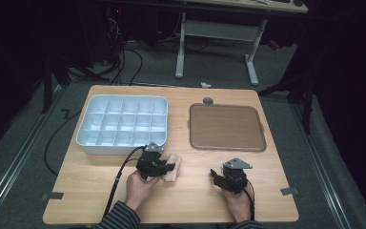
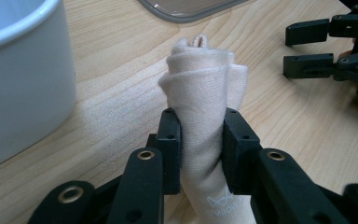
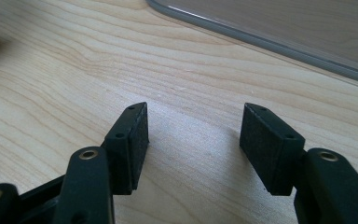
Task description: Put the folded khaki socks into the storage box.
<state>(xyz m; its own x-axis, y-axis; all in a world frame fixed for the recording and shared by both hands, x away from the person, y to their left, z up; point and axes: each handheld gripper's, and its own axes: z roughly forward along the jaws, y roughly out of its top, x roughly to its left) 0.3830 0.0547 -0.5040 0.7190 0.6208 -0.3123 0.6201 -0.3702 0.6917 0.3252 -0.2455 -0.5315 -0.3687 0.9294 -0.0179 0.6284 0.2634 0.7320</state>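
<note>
A rolled cream cloth (image 2: 205,93) lies on the wooden table, and my left gripper (image 2: 201,149) is shut on it, both pads pressing its sides. From above, the cloth (image 1: 173,166) sticks out to the right of the left gripper (image 1: 167,168), just in front of the white divided box (image 1: 124,123). My right gripper (image 3: 193,144) stands open over bare wood with nothing between its jaws. In the high view that right gripper (image 1: 216,175) sits near the table's front right, pointing left. The left gripper view also catches it at the upper right, the right gripper (image 2: 303,49).
A brown tray (image 1: 226,126) with a grey rim lies at the back right of the table, with a small grey disc (image 1: 208,100) behind it. The tray's rim (image 3: 270,42) runs across the top of the right gripper view. Another desk frame and cables stand on the floor beyond the table.
</note>
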